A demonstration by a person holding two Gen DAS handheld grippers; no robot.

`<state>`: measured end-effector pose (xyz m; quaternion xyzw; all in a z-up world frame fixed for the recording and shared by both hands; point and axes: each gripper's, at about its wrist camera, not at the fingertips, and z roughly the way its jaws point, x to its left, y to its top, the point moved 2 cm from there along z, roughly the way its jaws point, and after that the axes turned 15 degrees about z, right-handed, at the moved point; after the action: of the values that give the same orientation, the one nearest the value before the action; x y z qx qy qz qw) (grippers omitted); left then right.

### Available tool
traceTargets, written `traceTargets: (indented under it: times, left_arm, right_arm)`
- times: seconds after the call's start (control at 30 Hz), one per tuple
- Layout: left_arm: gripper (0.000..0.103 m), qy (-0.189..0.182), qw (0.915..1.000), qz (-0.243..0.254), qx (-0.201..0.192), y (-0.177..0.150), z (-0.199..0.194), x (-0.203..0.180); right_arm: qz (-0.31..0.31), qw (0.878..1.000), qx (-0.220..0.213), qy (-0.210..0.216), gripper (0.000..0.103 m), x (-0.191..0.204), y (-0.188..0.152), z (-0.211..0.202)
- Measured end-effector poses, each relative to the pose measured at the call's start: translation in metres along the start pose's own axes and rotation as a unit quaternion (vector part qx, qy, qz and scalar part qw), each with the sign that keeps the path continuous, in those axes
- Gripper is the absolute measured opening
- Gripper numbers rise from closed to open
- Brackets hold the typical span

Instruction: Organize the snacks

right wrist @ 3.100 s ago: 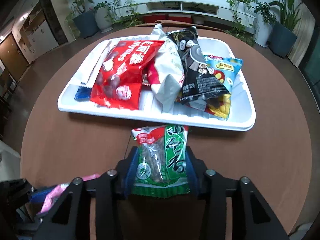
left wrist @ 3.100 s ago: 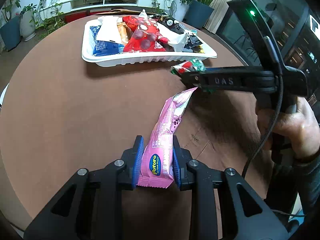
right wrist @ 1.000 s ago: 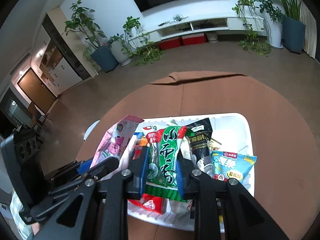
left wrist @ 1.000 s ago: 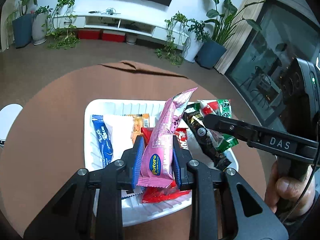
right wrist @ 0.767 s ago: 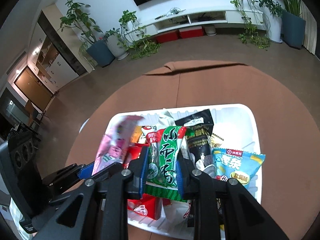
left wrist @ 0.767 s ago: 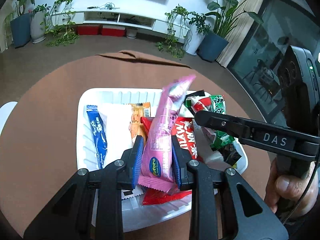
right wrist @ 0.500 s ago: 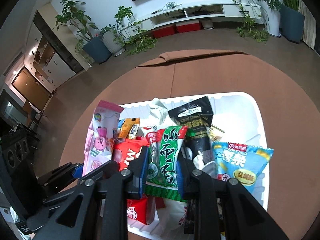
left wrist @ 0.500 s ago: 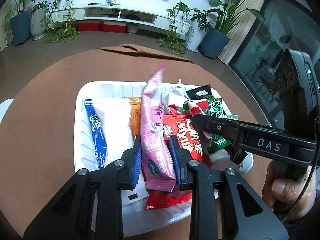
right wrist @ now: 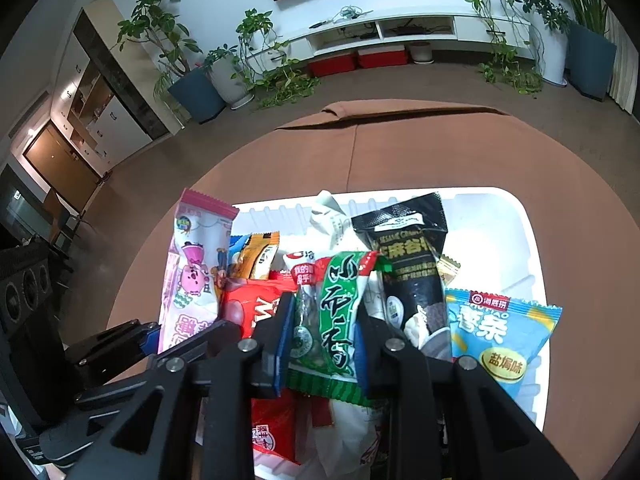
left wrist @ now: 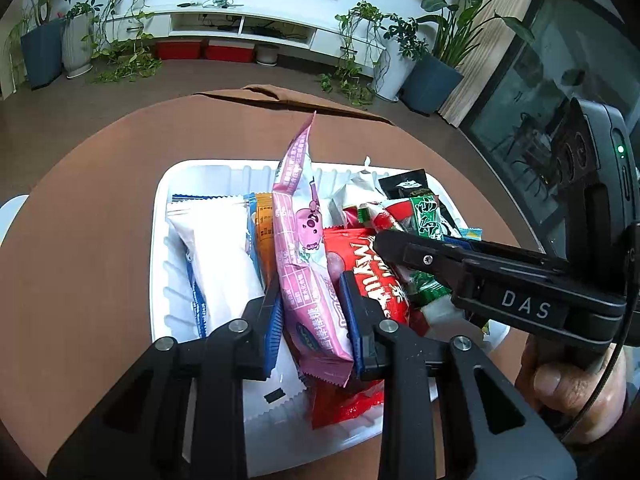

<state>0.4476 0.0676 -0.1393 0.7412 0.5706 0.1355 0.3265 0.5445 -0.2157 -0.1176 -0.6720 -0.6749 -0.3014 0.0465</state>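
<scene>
My left gripper (left wrist: pixel 310 300) is shut on a long pink snack packet (left wrist: pixel 304 248) and holds it tilted over the white tray (left wrist: pixel 160 248), between an orange packet and a red packet (left wrist: pixel 368 268). My right gripper (right wrist: pixel 322 328) is shut on a green and red snack packet (right wrist: pixel 332 320), held over the tray's middle above the red packet (right wrist: pixel 248 308). The pink packet also shows in the right wrist view (right wrist: pixel 192 276), and the right gripper in the left wrist view (left wrist: pixel 400 240).
The white tray (right wrist: pixel 532 256) on the round brown table (left wrist: pixel 88 220) holds several packets: a white one (left wrist: pixel 224 260), a black one (right wrist: pixel 412 272), a light blue one (right wrist: pixel 496 328). Potted plants and a white low cabinet stand on the floor beyond.
Both grippers have come lower over the tray with their packets. The pink packet has swung to the left and now leans over the tray's middle.
</scene>
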Motion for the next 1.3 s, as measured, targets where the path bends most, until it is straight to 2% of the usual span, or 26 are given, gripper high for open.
traceTargets:
  times: [0.03, 0.1, 0.17, 0.2, 0.23, 0.27, 0.63, 0.73, 0.9, 1.0, 1.1, 1.13, 1.3]
  left_arm:
    - [0.026, 0.000, 1.0000, 0.000, 0.000, 0.001, 0.001, 0.001]
    - [0.028, 0.000, 1.0000, -0.001, -0.002, 0.000, 0.000, 0.001]
    - [0.032, 0.002, 1.0000, -0.003, -0.004, 0.000, -0.002, 0.002]
    - [0.036, 0.003, 1.0000, -0.004, -0.006, 0.000, -0.002, 0.002]
    - [0.047, 0.003, 1.0000, -0.004, -0.008, 0.000, -0.003, 0.003]
    - [0.053, 0.005, 0.9999, -0.004, -0.010, 0.000, -0.005, 0.002]
    - [0.055, 0.003, 0.9995, -0.006, -0.030, -0.008, -0.020, 0.003]
    - [0.062, 0.009, 0.9993, -0.003, -0.037, -0.013, -0.030, -0.002]
    - [0.071, 0.020, 0.9989, -0.005, -0.042, -0.016, -0.039, -0.003]
    - [0.074, 0.027, 0.9985, -0.011, -0.046, -0.020, -0.046, -0.003]
    - [0.090, 0.041, 0.9976, -0.012, -0.055, -0.029, -0.062, -0.006]
    - [0.101, 0.048, 0.9969, -0.007, -0.062, -0.032, -0.070, -0.009]
    - [0.103, 0.087, 0.9894, 0.051, -0.105, -0.048, -0.113, -0.038]
  right_arm:
    - [0.000, 1.000, -0.001, -0.001, 0.036, 0.002, 0.000, -0.001]
    - [-0.003, 1.000, -0.003, 0.004, 0.048, 0.005, -0.001, -0.003]
    - [-0.010, 1.000, -0.004, 0.001, 0.052, 0.008, -0.002, -0.004]
    - [-0.012, 1.000, -0.006, 0.000, 0.054, 0.010, -0.003, -0.005]
    - [-0.012, 1.000, -0.006, 0.000, 0.055, 0.010, -0.003, -0.006]
    - [-0.011, 1.000, -0.006, 0.001, 0.056, 0.010, -0.003, -0.007]
    - [-0.005, 1.000, -0.021, 0.007, 0.058, 0.009, -0.002, -0.021]
    - [-0.003, 0.999, -0.032, 0.010, 0.062, 0.011, -0.002, -0.028]
    - [-0.008, 0.999, -0.053, 0.011, 0.078, 0.016, -0.005, -0.041]
    - [-0.011, 0.998, -0.055, 0.008, 0.080, 0.018, -0.007, -0.047]
    - [-0.007, 0.998, -0.062, 0.002, 0.088, 0.014, -0.010, -0.056]
    - [-0.005, 0.998, -0.067, 0.000, 0.089, 0.012, -0.013, -0.060]
    - [-0.002, 0.994, -0.107, -0.022, 0.096, 0.001, -0.031, -0.096]
